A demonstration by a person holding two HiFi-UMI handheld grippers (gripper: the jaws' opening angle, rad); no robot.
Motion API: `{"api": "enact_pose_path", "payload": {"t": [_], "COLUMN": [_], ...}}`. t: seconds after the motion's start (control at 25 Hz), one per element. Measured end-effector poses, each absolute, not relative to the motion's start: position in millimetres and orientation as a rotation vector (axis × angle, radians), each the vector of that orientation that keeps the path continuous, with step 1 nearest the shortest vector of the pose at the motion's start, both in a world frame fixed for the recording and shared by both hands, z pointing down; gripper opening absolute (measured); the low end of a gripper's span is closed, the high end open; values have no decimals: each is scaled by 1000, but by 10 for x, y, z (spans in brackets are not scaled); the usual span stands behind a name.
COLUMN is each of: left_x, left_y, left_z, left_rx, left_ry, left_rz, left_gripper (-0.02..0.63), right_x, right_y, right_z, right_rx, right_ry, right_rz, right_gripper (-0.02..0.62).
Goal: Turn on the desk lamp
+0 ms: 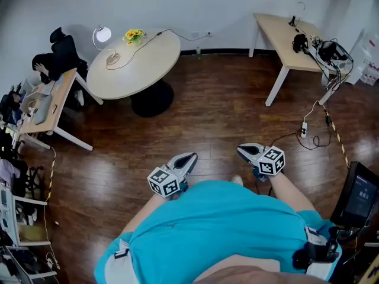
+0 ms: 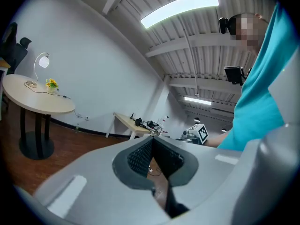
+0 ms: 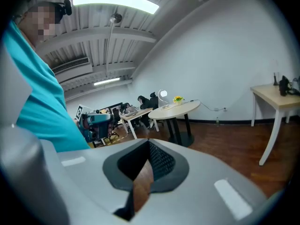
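I hold my left gripper [image 1: 190, 157] and my right gripper [image 1: 241, 148] low, just in front of my teal shirt [image 1: 225, 229], side by side and a little apart, both pointing out over the wooden floor [image 1: 213, 111]. In the left gripper view the two dark ribbed pads [image 2: 140, 156] are pressed together at their tips with nothing between them. The right gripper view shows the same: jaws clenched and empty. The desk lamp [image 1: 102, 35] stands well ahead of the left gripper and off to its left, at the far edge of the round table [image 1: 148, 64]. Its head looks bright white, but I cannot tell whether that is its own light. Just right of the lamp on that table sit yellow flowers [image 1: 134, 35], and a cord [image 1: 133, 52] runs across the tabletop between them. Neither gripper is near the table. Farther left of it, a person [image 1: 56, 55] in dark clothes sits at a desk [image 1: 59, 99]. Well ahead of the right gripper and to its right stands a rectangular table [image 1: 284, 37] with dark gear on it.
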State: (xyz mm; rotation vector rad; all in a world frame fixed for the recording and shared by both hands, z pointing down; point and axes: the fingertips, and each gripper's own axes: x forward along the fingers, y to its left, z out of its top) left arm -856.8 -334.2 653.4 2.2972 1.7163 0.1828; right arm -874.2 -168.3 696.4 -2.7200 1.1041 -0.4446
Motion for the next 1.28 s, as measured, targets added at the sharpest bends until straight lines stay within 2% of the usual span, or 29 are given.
{"api": "enact_pose_path", "payload": {"t": [0.24,0.52,0.72,1.04,1.28], "left_x": [-8829,-9373,-9712,-10677,-10656], "left_y": [-4474,-4820,-4482,-3493,-3138], "left_z": [6575,6472,6302,6368,6142], "left_rx": [2295,2234,2224,2214,2254], "left_ry": [1655,1699,1753,1835,1773], "left_rz": [275,193,182,272,243], "left_gripper": [18,18,18,18,18], "right_x": [-9164,-9650,-10016,-10911,-11013], "right_y": [-2886,-3369,-3190,-2441,-2036], "right_z": [6930,6757,6480,6366,6363], "right_rx": [-2679,-2722,-2741,-2702,-2635], "right_ry": [1162,1171,1192,1180,1128], "right_rz": [-525,-546,-460,-396,-371], "right_gripper": [2,2,2,2,2]}}
